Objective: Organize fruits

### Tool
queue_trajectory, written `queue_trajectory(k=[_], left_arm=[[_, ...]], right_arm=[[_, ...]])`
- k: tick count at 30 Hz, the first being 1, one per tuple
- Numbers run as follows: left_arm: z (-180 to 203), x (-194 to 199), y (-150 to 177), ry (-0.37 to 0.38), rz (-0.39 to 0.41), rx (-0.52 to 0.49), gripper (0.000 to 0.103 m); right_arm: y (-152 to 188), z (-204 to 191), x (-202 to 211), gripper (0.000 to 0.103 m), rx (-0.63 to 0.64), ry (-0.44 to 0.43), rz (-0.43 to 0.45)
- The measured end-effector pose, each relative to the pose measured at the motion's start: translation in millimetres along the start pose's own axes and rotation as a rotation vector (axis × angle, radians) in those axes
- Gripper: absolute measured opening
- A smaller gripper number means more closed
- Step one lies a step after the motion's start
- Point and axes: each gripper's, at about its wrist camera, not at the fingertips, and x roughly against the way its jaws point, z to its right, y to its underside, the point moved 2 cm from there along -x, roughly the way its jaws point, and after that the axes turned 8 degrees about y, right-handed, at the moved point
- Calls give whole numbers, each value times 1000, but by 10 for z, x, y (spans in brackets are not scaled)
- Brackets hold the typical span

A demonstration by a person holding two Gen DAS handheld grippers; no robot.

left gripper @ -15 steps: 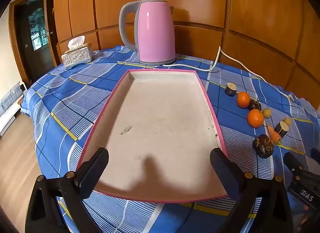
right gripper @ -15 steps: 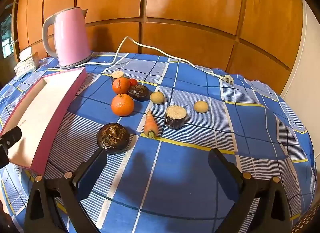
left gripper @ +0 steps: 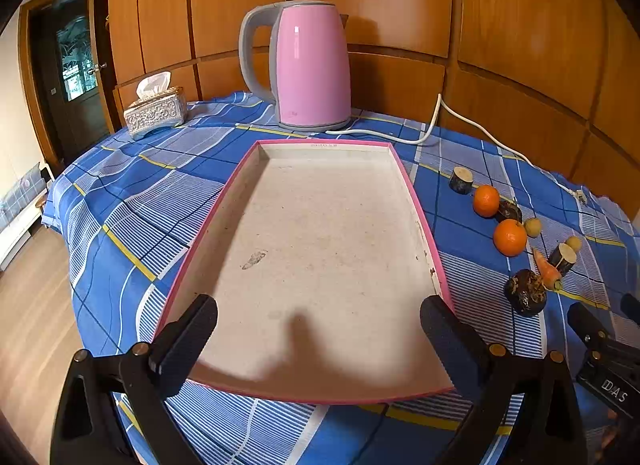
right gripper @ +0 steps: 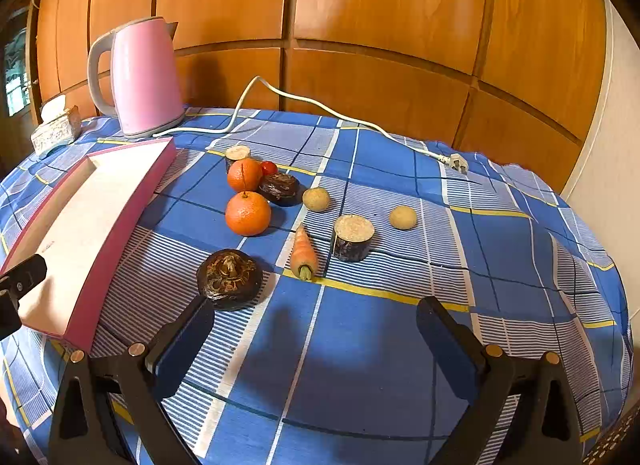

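Note:
A pink-rimmed tray [left gripper: 416, 205] with a bare white floor lies on the blue checked cloth; it also shows in the right wrist view [right gripper: 120, 221]. My left gripper [left gripper: 318, 329] is open and empty over the tray's near end. Right of the tray lie two oranges [right gripper: 248, 212] [right gripper: 244, 174], a carrot [right gripper: 303, 252], a dark round fruit [right gripper: 229, 279], a second dark fruit [right gripper: 280, 188], two cut stumps [right gripper: 353, 237] [right gripper: 237, 154], two small tan fruits [right gripper: 316, 198] [right gripper: 403, 217] and a small red one [right gripper: 269, 167]. My right gripper [right gripper: 314, 337] is open and empty, just short of the dark round fruit.
A pink kettle [left gripper: 308, 65] stands behind the tray, its white cord [right gripper: 320, 109] running across the cloth to a loose plug [right gripper: 458, 163]. A tissue box [left gripper: 156, 111] sits at the back left. The table edge drops off to the left over a wooden floor [left gripper: 28, 325].

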Motion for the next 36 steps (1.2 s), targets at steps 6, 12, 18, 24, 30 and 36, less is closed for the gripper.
queue_trajectory(k=[6, 12, 18, 24, 30, 36], left_arm=[[6, 73, 5, -5, 6, -5, 102], [14, 81, 3, -6, 10, -9, 102], [31, 90, -4, -8, 15, -13, 102], [36, 90, -6, -6, 9, -10, 102], [63, 106, -19, -15, 31, -27, 102], [84, 90, -8, 9, -21, -3, 102]], right_arm=[[4, 9, 16, 103, -2, -1, 6], [-6, 31, 22, 103, -6, 1, 9], [-4, 45, 36, 103, -8, 5, 15], [-6, 42, 45, 103, -7, 5, 17], [-8, 39, 52, 103, -8, 4, 21], [-11, 81, 46, 103, -21, 2, 25]])
